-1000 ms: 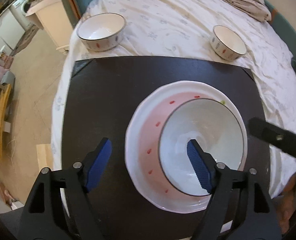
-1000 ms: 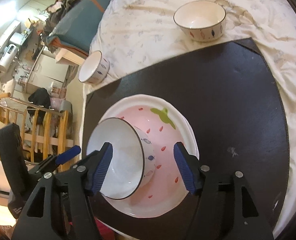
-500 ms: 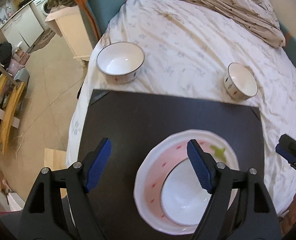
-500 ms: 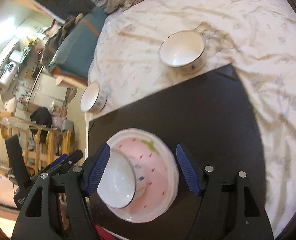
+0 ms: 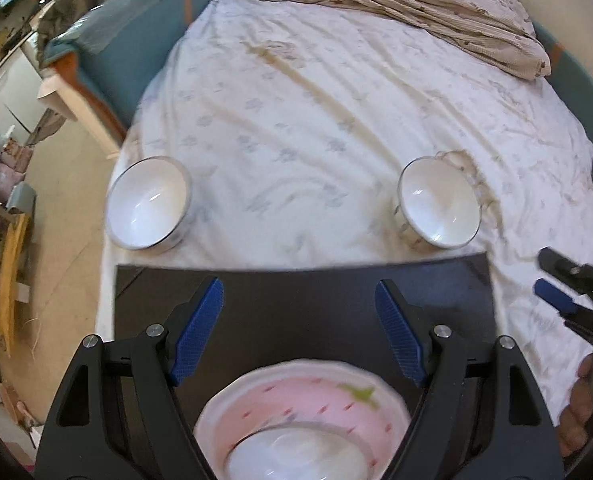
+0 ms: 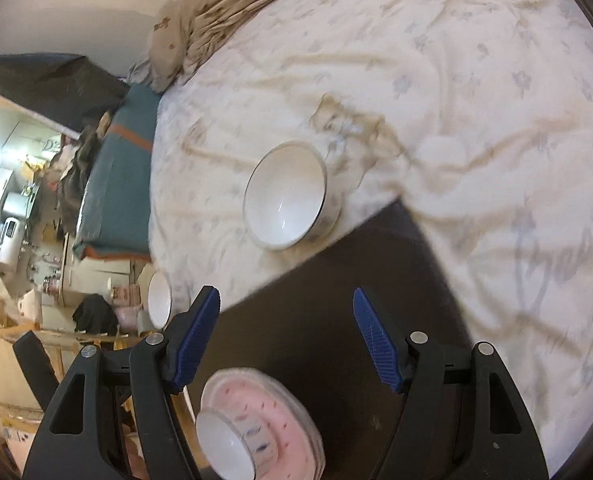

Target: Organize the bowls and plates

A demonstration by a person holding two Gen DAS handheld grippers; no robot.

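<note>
A pink strawberry plate (image 5: 296, 400) sits on a black mat (image 5: 296, 300) with a white bowl (image 5: 296, 456) inside it; both also show in the right wrist view, plate (image 6: 284, 420) and bowl (image 6: 224, 452). Two more white bowls rest on the bed sheet beyond the mat: a left bowl (image 5: 146, 204) and a right bowl (image 5: 438, 204). The right bowl shows in the right wrist view (image 6: 284, 196), the left bowl partly (image 6: 159, 300). My left gripper (image 5: 298, 328) is open and empty above the mat. My right gripper (image 6: 286, 336) is open and empty, raised over the mat.
A white patterned bed sheet (image 5: 316, 120) covers the bed. A crumpled beige blanket (image 5: 396, 4) lies at the far end. A teal cushion (image 5: 128, 40) and a floor with furniture lie to the left.
Both grippers have pulled back and up from the plate and bowl. The view now takes in the two bowls on the sheet; the plate has slid to the bottom of both views.
</note>
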